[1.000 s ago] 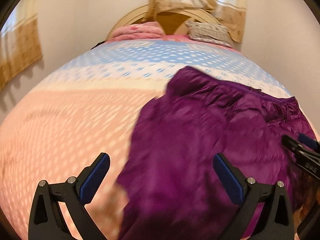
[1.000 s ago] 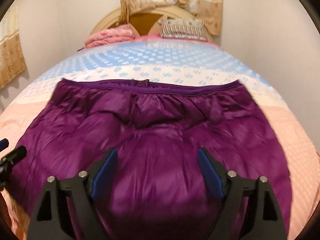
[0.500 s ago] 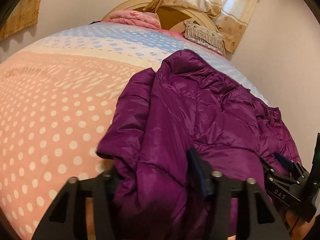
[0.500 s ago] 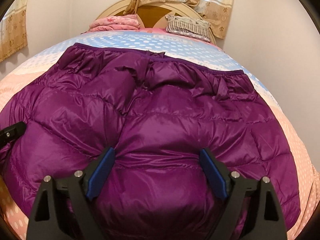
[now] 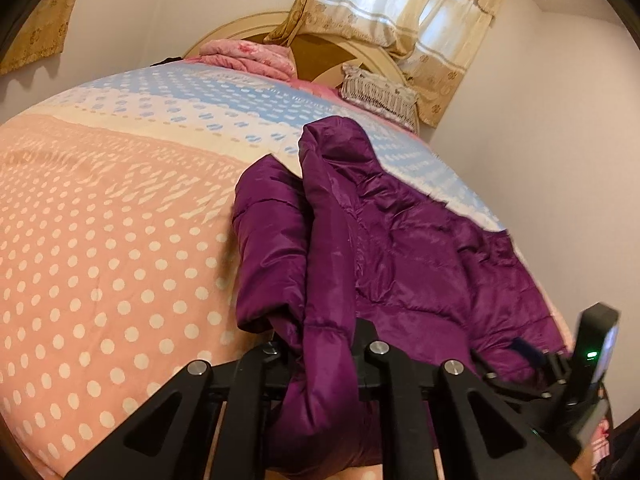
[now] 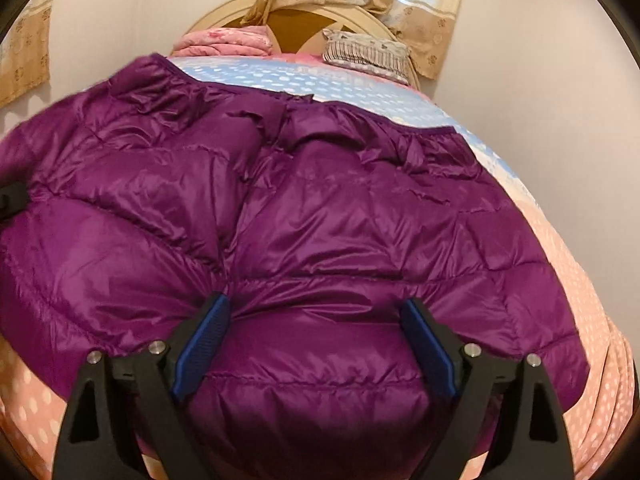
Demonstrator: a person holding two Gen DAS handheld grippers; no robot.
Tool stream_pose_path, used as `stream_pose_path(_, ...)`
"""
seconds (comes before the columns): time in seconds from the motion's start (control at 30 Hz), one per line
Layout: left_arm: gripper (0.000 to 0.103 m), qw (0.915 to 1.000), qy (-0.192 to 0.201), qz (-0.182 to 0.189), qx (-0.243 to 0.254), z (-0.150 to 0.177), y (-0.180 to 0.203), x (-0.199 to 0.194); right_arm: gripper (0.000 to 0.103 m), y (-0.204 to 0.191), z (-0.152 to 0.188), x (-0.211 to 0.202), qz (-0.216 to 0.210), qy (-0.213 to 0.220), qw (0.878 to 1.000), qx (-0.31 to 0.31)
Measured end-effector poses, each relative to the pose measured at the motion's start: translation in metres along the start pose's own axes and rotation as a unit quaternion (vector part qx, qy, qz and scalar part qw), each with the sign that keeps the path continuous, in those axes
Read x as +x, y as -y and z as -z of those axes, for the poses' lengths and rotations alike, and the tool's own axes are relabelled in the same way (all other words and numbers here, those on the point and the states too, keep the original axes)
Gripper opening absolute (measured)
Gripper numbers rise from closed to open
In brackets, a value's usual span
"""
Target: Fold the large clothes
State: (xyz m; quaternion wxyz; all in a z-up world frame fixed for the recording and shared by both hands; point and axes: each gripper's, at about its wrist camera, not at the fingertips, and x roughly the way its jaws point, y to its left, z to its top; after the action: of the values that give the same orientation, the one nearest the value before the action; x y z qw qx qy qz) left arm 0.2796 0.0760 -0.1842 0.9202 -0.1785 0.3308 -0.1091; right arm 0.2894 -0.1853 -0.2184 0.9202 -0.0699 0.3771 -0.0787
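Note:
A shiny purple quilted jacket point(image 5: 420, 260) lies spread on the bed point(image 5: 100, 240). My left gripper point(image 5: 320, 336) is at its left edge, jaws closing, nearly together and pinching a raised fold of the fabric that drapes over the fingers. My right gripper point(image 6: 316, 320) is pressed into the near middle of the jacket point(image 6: 320, 220). It stands open, and the padding bulges between its blue pads point(image 6: 204, 344). In the left wrist view the right gripper point(image 5: 532, 354) shows at the lower right. In the right wrist view the left gripper point(image 6: 12, 200) peeks in at the left edge.
The bed has a pink, cream and blue dotted cover point(image 6: 580, 280). At the headboard point(image 5: 320, 52) lie a folded pink blanket point(image 5: 248, 54) and a striped pillow point(image 5: 380, 90). A white wall point(image 5: 540, 140) runs close along the bed's right side. Curtains hang behind.
My left gripper went from wide open to pinched on the jacket's left edge, and that edge has bunched up into a fold. My right gripper sank lower into the jacket, still open.

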Motion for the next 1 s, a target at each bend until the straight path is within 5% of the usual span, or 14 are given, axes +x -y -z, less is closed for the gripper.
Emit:
stream_pose_path(0.2, 0.009, 0.9999, 0.01, 0.009, -0.002, -0.005, 0.003, -0.035, 0.089, -0.012, 0.006, -0.012, -0.009, 0.008, 1.0, 0.003)
stream_pose_path(0.3, 0.009, 0.9998, 0.021, 0.004, 0.001, -0.014, 0.005, -0.051, 0.088, -0.011, 0.009, -0.023, -0.048, 0.018, 0.999, 0.001)
stream_pose_path(0.4, 0.009, 0.999, 0.034, 0.001, 0.03, -0.023, 0.022, -0.064, 0.087, 0.018, 0.008, -0.047, -0.077, 0.05, 0.996, 0.015)
stream_pose_path(0.53, 0.009, 0.9933, 0.062, 0.013, 0.097, -0.034, 0.076, -0.076, 0.096, 0.084, 0.01, -0.07, -0.048, 0.093, 0.993, 0.052)
stream_pose_path(0.77, 0.009, 0.9675, 0.072, 0.064, 0.234, -0.034, 0.207, -0.051, 0.096, 0.239, 0.038, -0.056, 0.051, 0.061, 0.981, 0.176)
stream_pose_path(1.0, 0.009, 0.9272, 0.021, 0.083, 0.365, 0.027, 0.305, 0.022, 0.096, 0.292, 0.072, -0.053, 0.081, 0.04, 0.97, 0.225)
